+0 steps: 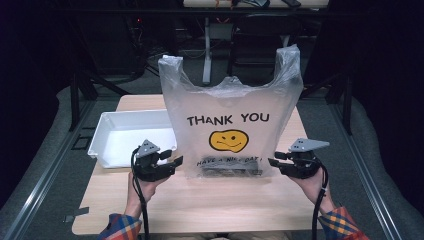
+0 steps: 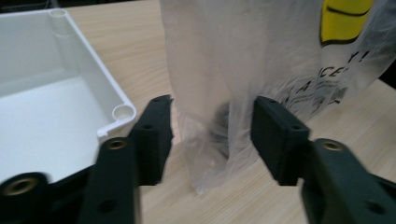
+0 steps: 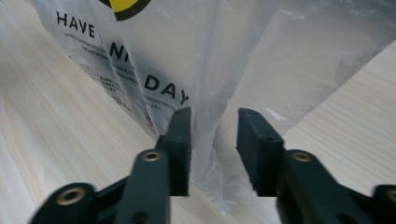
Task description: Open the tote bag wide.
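Note:
A translucent plastic bag (image 1: 230,100) printed "THANK YOU" with a yellow smiley stands upright on the wooden table (image 1: 200,205). Something dark (image 1: 227,169) lies in its bottom. My left gripper (image 1: 176,161) is at the bag's lower left corner. In the left gripper view it (image 2: 212,116) is open, and the bag's side fold (image 2: 205,70) lies between the jaws. My right gripper (image 1: 272,162) is at the lower right corner. It (image 3: 214,121) is open too, its jaws on either side of the bag's edge (image 3: 205,56).
A white plastic tray (image 1: 107,135) sits on the table to the left of the bag, close behind my left gripper; its corner (image 2: 122,112) is beside the left jaw. Bare tabletop lies in front of the bag. Dark floor and frame legs surround the table.

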